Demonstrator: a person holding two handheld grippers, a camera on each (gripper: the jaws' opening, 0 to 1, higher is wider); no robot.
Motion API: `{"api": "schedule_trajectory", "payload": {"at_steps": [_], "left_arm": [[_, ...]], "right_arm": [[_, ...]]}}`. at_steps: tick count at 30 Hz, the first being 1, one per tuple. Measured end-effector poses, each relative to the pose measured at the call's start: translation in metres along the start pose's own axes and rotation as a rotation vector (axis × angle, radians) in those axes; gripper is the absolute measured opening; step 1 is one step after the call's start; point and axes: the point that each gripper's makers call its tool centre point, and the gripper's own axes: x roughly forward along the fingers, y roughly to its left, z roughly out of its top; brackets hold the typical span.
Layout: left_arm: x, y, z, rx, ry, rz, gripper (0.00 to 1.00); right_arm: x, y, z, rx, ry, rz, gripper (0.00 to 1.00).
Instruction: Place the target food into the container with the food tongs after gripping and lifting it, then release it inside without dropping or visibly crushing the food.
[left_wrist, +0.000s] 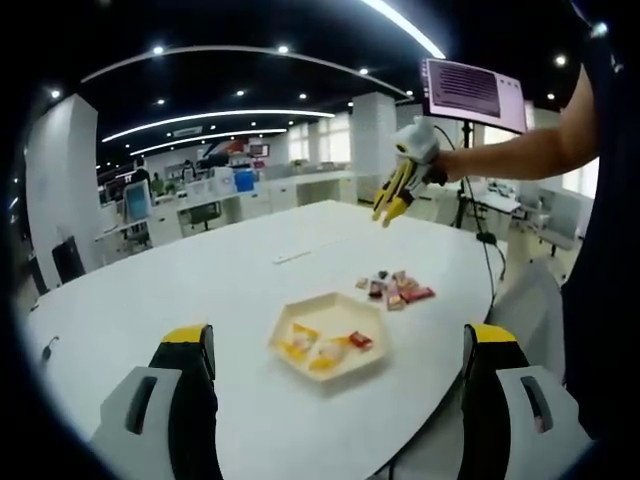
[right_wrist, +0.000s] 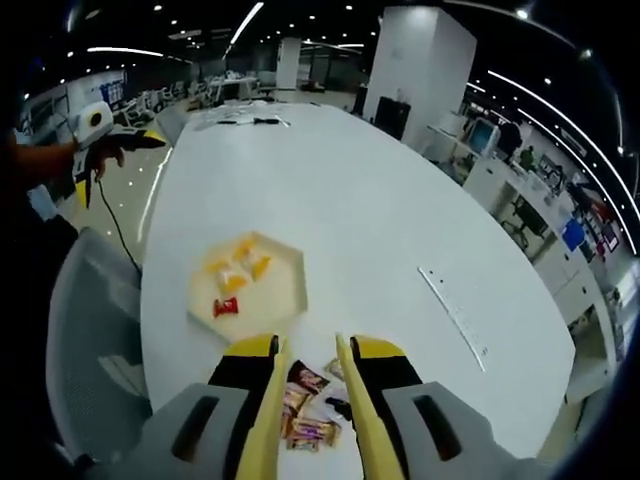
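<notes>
In the left gripper view, the left gripper (left_wrist: 340, 345) stands with its two black-and-yellow jaws spread wide apart at the bottom, nothing between them, above a large white table (left_wrist: 200, 290). Between the jaws and a little further out lies a pale hexagonal tray (left_wrist: 285, 345), flat on the table, holding a few wrapped snacks, yellow and orange ones with a red one at its right side. Just beyond the tray to the right sits a small heap of wrapped snacks (left_wrist: 395, 290), reddish and brown, on the bare tabletop and apart from the tray. Higher and further right, the right gripper (left_wrist: 392, 205) hangs in the air over the table's far part, held by a person's hand, with long yellow tongs (left_wrist: 390, 195) fitted to its jaws and pointing down; whether anything is pinched there is too small to tell. In the right gripper view, the left gripper (right_wrist: 150, 143) shows at the far left in a hand, and the tray (right_wrist: 290, 290) lies left of centre with its snacks inside. At the bottom the right gripper (right_wrist: 310, 385) looks down between its yellow tong blades (right_wrist: 272, 400), which stand narrowly apart with no food gripped between them; the heap of snacks (right_wrist: 305, 400) lies on the table below, seen through the gap.
</notes>
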Motion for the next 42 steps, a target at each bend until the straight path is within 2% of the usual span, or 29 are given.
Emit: {"api": "schedule_trajectory", "payload": {"at_steps": [11,23,37,42], "left_arm": [[-0.002,0.004,-0.002,-0.007,0.003,0.012,0.99],[-0.004,0.007,-0.008,-0.023,0.015,0.028,0.99],[-0.004,0.012,-0.021,-0.047,0.052,0.051,0.99],[-0.003,0.012,-0.023,-0.048,0.063,0.055,0.99]], "right_arm": [[0.011,-0.010,-0.003,0.014,0.000,-0.015,0.27],[0.028,-0.024,-0.016,0.027,0.002,-0.025,0.27],[0.068,-0.038,-0.054,0.078,0.033,-0.017,0.27],[0.086,-0.037,-0.069,0.059,0.064,-0.004,0.27]]}}
